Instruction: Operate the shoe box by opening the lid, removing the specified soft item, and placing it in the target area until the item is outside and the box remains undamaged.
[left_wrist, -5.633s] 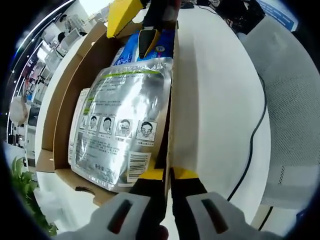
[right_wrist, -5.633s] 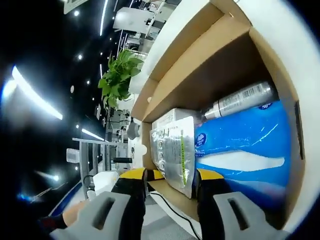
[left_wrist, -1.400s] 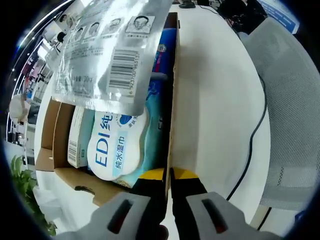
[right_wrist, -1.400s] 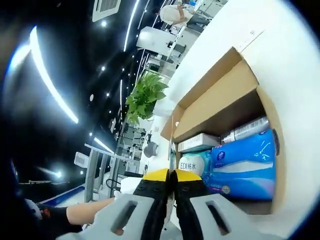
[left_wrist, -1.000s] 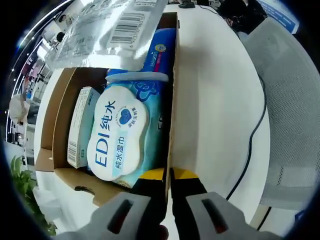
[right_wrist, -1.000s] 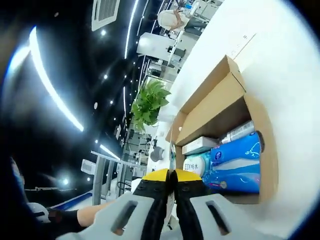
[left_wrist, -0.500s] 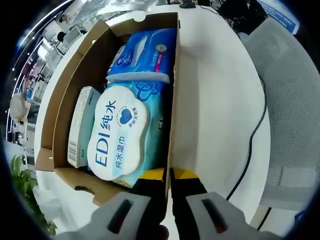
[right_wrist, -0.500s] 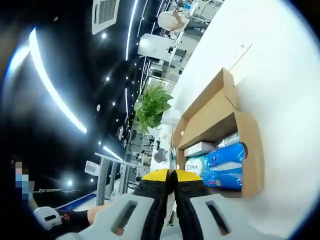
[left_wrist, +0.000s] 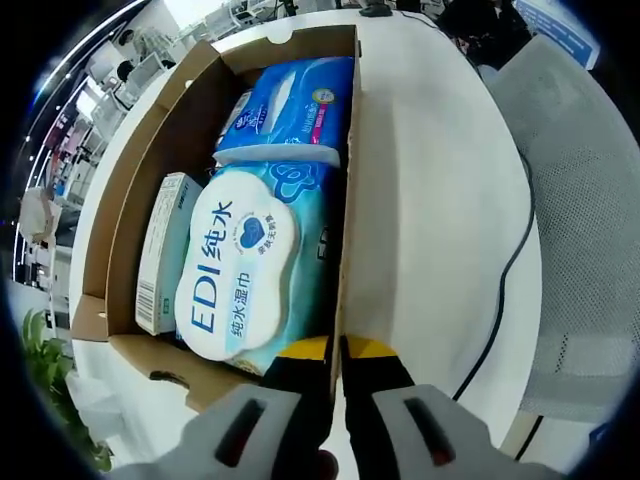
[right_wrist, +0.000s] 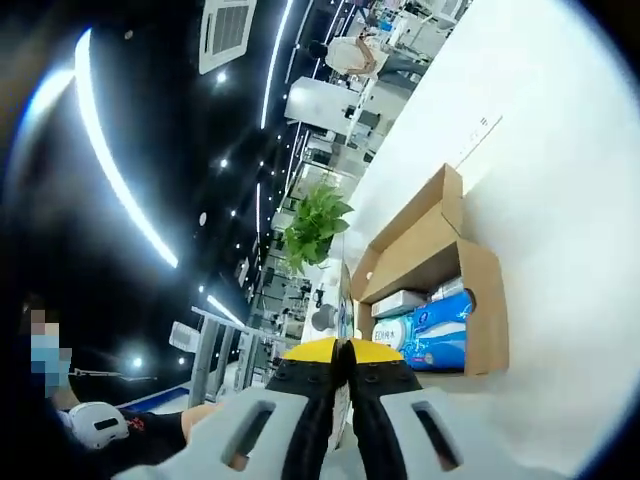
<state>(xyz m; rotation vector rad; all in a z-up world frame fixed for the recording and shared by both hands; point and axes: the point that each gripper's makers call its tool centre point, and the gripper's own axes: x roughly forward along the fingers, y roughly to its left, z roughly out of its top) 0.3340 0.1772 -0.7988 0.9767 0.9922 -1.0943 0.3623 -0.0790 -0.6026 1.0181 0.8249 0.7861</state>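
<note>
Box (left_wrist: 130, 215) lies open on the table (left_wrist: 440, 200), its near wall pinched in the closed left gripper (left_wrist: 336, 348). Right gripper (right_wrist: 342, 349), raised well away from it, seems clamped on a thin sheet edge; setting it down comes next.

Bright, even light on the white table (left_wrist: 440, 200) (ceiling strips (right_wrist: 120, 190) glare), fisheye edges warped.
</note>
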